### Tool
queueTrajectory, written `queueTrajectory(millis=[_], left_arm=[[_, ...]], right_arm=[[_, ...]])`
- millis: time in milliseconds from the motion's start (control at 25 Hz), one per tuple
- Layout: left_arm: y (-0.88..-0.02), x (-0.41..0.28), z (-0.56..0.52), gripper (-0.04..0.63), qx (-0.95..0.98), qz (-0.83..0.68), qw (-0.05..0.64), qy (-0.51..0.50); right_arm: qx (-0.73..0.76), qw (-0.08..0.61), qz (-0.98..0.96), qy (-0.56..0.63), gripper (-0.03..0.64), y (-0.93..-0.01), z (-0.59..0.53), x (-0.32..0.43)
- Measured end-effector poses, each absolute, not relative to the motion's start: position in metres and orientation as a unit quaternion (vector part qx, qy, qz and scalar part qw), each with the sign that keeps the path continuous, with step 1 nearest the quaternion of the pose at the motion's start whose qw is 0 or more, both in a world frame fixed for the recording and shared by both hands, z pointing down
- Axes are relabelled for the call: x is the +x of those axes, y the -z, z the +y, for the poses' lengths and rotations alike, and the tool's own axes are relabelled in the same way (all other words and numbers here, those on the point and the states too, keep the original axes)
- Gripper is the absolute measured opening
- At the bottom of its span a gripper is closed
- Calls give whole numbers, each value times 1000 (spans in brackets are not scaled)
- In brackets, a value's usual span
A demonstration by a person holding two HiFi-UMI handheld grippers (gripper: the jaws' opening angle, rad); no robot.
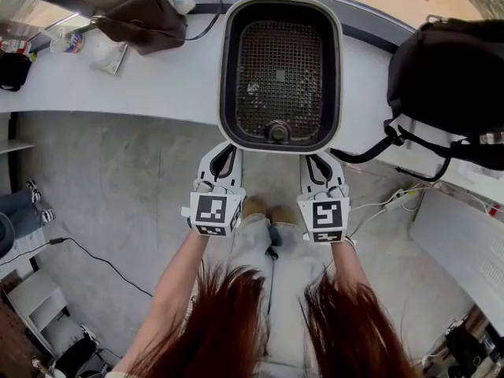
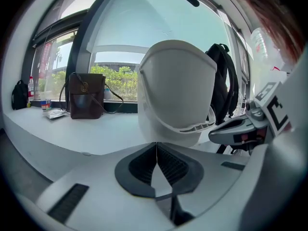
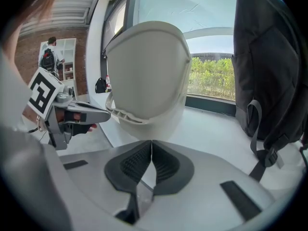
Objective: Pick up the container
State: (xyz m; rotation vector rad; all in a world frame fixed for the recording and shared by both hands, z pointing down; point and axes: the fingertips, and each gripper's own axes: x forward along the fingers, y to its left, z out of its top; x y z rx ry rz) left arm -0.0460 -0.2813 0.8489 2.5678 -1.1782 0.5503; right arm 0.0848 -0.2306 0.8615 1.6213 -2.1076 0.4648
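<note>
Your container sits on the white counter right in front of you, open side up, so you look down into its dark inside and onto the mesh at the bottom. In the head view its near end reaches past the counter's front edge. Your left gripper is just below that near end on the left and your right gripper just below it on the right. Both point toward the container and neither grasps it. In each gripper view the white outer wall rises close ahead of the jaws, and each gripper shows at the edge of the other's view. Both pairs of jaws are closed, the ribbed pads meeting at their tips with nothing between them. A brown bag stands on the counter well to the left of the container, and a black backpack rests on the counter to its right. A black cable trails over the floor at your lower left
</note>
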Motion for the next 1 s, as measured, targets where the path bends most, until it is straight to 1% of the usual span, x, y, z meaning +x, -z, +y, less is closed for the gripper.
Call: queueTrajectory(millis=[400, 680, 1000], left_arm=[[-848, -28, -284, 15, 898, -385, 122, -176], [-841, -29, -274, 15, 899, -380, 131, -172], [-831, -33, -268, 15, 899, -375, 124, -188]], right_arm=[[589, 202, -768, -152, 25, -856, -243, 86], [587, 199, -769, -157, 25, -847, -241, 85], [582, 204, -770, -163, 25, -837, -233, 82]])
